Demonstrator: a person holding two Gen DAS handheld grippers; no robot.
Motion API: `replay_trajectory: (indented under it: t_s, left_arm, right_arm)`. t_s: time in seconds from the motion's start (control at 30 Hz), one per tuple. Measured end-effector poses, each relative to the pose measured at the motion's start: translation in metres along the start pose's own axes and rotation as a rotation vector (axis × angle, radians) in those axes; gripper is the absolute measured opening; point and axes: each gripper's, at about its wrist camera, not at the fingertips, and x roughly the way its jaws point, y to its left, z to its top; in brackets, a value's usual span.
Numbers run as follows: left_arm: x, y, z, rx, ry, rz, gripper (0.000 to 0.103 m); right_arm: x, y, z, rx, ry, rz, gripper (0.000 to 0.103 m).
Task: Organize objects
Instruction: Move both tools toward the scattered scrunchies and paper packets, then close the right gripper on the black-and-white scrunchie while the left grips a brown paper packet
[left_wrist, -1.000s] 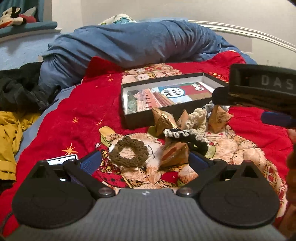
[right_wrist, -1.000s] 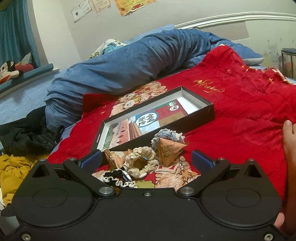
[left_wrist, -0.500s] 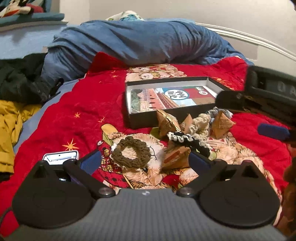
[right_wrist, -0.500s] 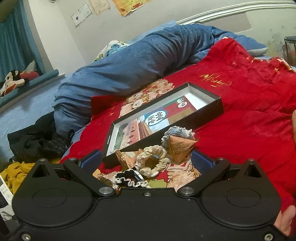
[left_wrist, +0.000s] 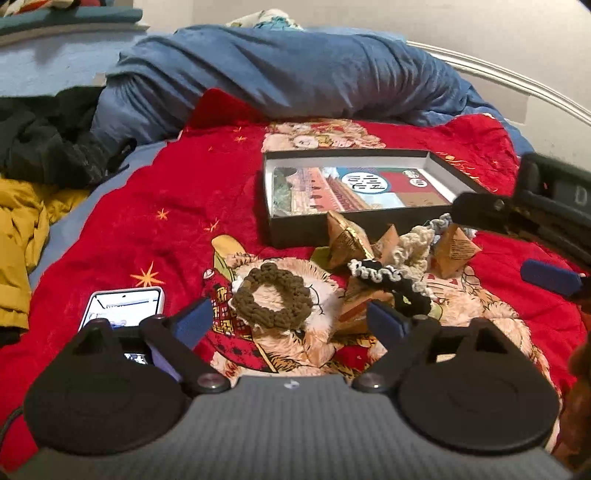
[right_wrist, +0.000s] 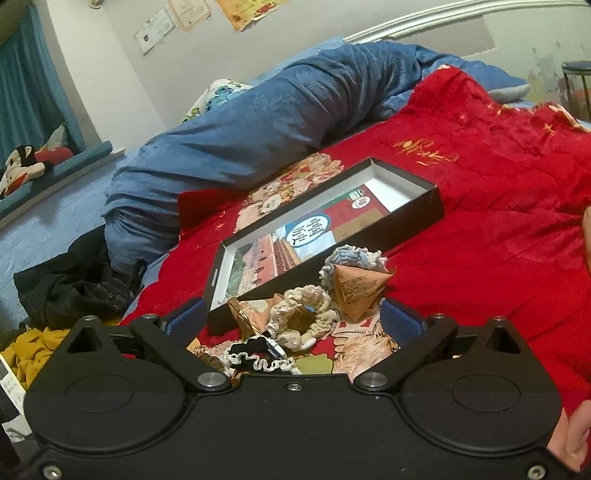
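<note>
A black shallow box (left_wrist: 280, 230) (right_wrist: 436, 206) with a picture card inside lies open on the red bedspread. In front of it is a pile: a brown crochet scrunchie (left_wrist: 273, 297), a black-and-white scrunchie (left_wrist: 391, 275) (right_wrist: 255, 356), a cream scrunchie (left_wrist: 415, 243) (right_wrist: 299, 314), a light blue scrunchie (right_wrist: 354, 258) and tan pyramid packets (left_wrist: 345, 240) (right_wrist: 360, 290). My left gripper (left_wrist: 290, 319) is open and empty, just short of the brown scrunchie. My right gripper (right_wrist: 291, 317) is open and empty, its fingers on either side of the pile; it also shows in the left wrist view (left_wrist: 546, 275).
A phone (left_wrist: 122, 306) lies on the bedspread by my left finger. A rolled blue duvet (left_wrist: 277, 74) runs across the bed behind the box. Black (left_wrist: 48, 144) and yellow clothes (left_wrist: 18, 229) lie at the left edge. A white headboard rail (left_wrist: 517, 85) is behind.
Both grippers have moved forward and down toward the pile. The box and scrunchies look larger and nearer. The phone is more exposed at left. Nothing was grasped.
</note>
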Motion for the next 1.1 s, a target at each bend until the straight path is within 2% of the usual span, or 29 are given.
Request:
replay_trajectory:
  t_s: [0.13, 0.33, 0.53, 0.6, 0.7, 0.8, 0.93, 1.0, 1.1]
  left_arm:
    - [0.003, 0.001, 0.0, -0.004, 0.014, -0.028, 0.091]
    - [0.0, -0.006, 0.0, 0.013, -0.004, -0.096, 0.085]
    - [0.005, -0.011, 0.004, 0.056, -0.047, -0.126, 0.072]
    - [0.011, -0.011, 0.006, 0.06, -0.03, -0.157, 0.071]
    - [0.02, -0.008, 0.006, 0.038, 0.01, -0.193, 0.071]
    - [0.026, -0.011, 0.003, 0.058, -0.001, -0.185, 0.072]
    - [0.032, -0.015, 0.0, 0.067, -0.009, -0.18, 0.07]
    - [0.035, -0.017, -0.002, 0.061, 0.014, -0.189, 0.059]
    - [0.038, -0.02, -0.005, 0.078, 0.03, -0.203, 0.05]
  right_arm:
    - [0.005, -0.002, -0.003, -0.007, 0.02, -0.005, 0.092]
    - [0.018, -0.003, -0.009, 0.019, 0.051, 0.049, 0.08]
    - [0.032, 0.004, -0.014, -0.014, 0.107, 0.095, 0.075]
    - [0.036, 0.006, -0.016, -0.02, 0.131, 0.101, 0.074]
    - [0.044, 0.005, -0.019, -0.014, 0.159, 0.108, 0.067]
    - [0.05, 0.003, -0.02, -0.004, 0.188, 0.112, 0.06]
    - [0.054, 0.001, -0.021, 0.015, 0.204, 0.109, 0.059]
    - [0.054, 0.0, -0.021, 0.028, 0.203, 0.112, 0.059]
    - [0.055, -0.001, -0.021, 0.034, 0.204, 0.108, 0.059]
